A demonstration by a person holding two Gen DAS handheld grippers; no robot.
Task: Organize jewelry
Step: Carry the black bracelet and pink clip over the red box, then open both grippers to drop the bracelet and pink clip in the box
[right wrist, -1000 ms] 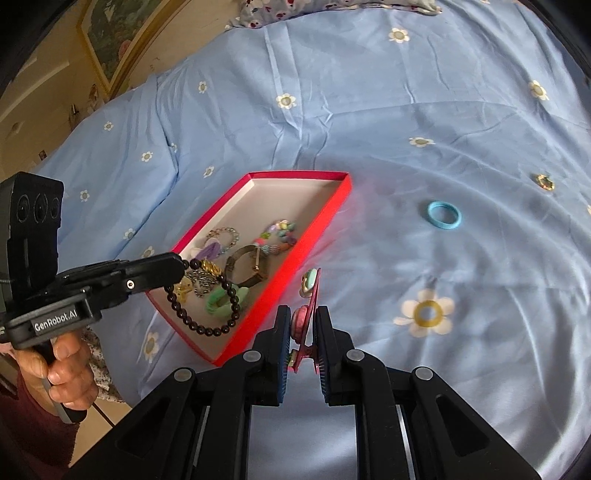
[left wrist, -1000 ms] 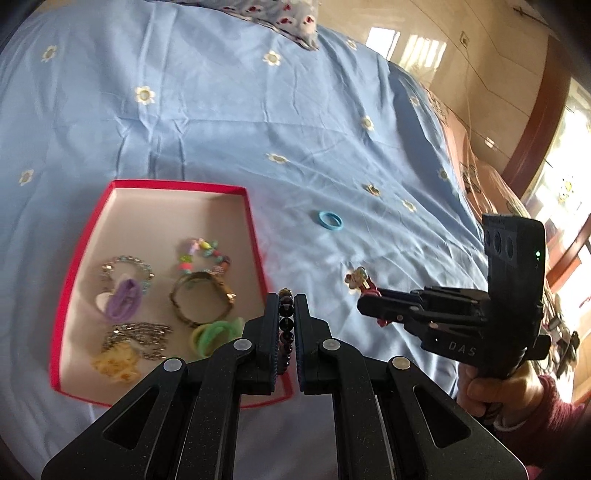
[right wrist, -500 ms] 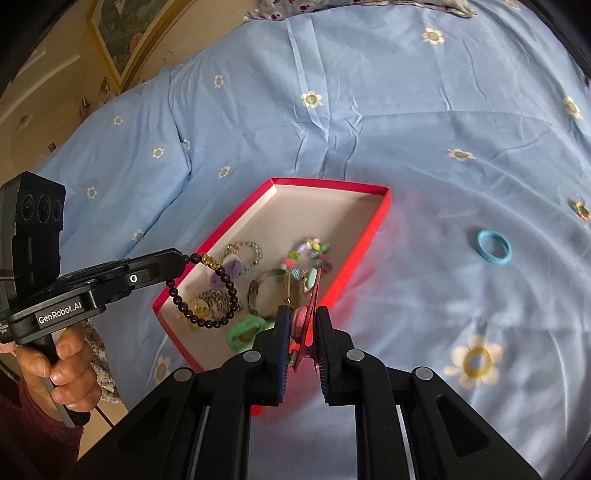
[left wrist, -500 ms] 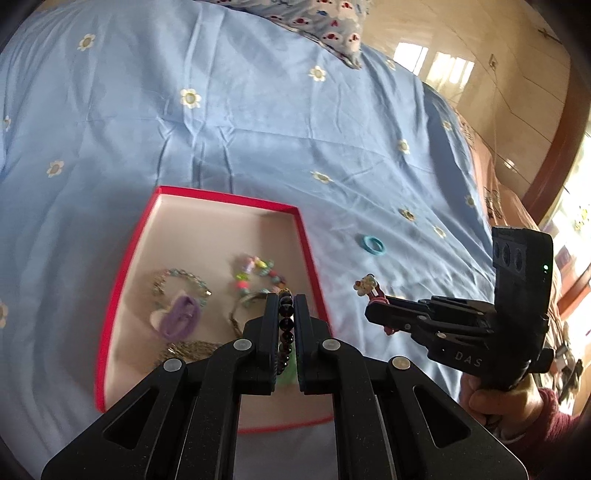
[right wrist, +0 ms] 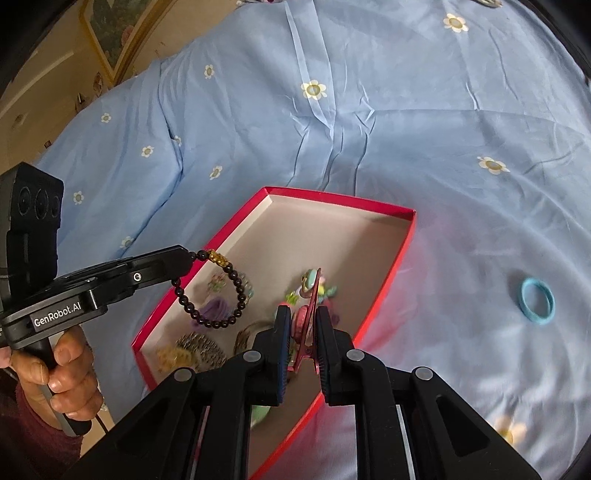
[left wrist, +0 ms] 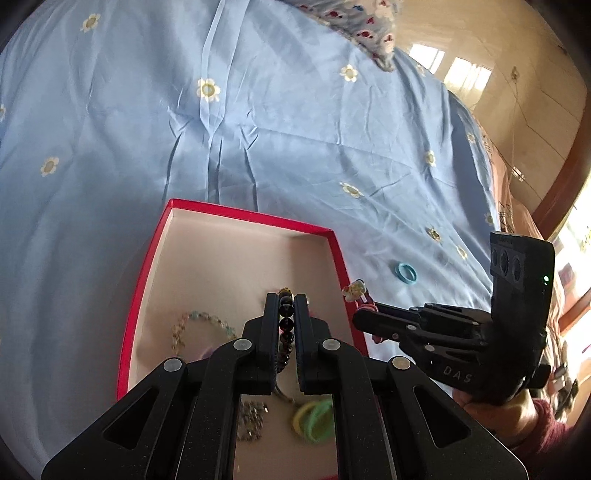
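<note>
A red box (left wrist: 236,213) (right wrist: 402,266) with a pale inside lies on the blue bed sheet and holds several bracelets and hair ties. My left gripper (left wrist: 286,306) (right wrist: 184,258) is shut on a black bead bracelet (right wrist: 214,295) (left wrist: 285,325), which hangs above the box. My right gripper (right wrist: 301,314) (left wrist: 360,317) is shut on a pink hair clip (right wrist: 308,314) with a small charm (left wrist: 354,289), held over the box's right side. A blue ring (left wrist: 405,273) (right wrist: 537,301) lies on the sheet to the right of the box.
The blue flowered sheet (left wrist: 258,110) covers the bed all around the box. A patterned pillow (left wrist: 354,26) lies at the far end. The bed's right edge (left wrist: 495,177) drops to a wooden floor. A framed picture (right wrist: 110,33) hangs on the wall at left.
Both grippers have moved forward and over the box with their items. The bead bracelet and the hair clip now hang above the box's inside; the right one came from the sheet beside it.
</note>
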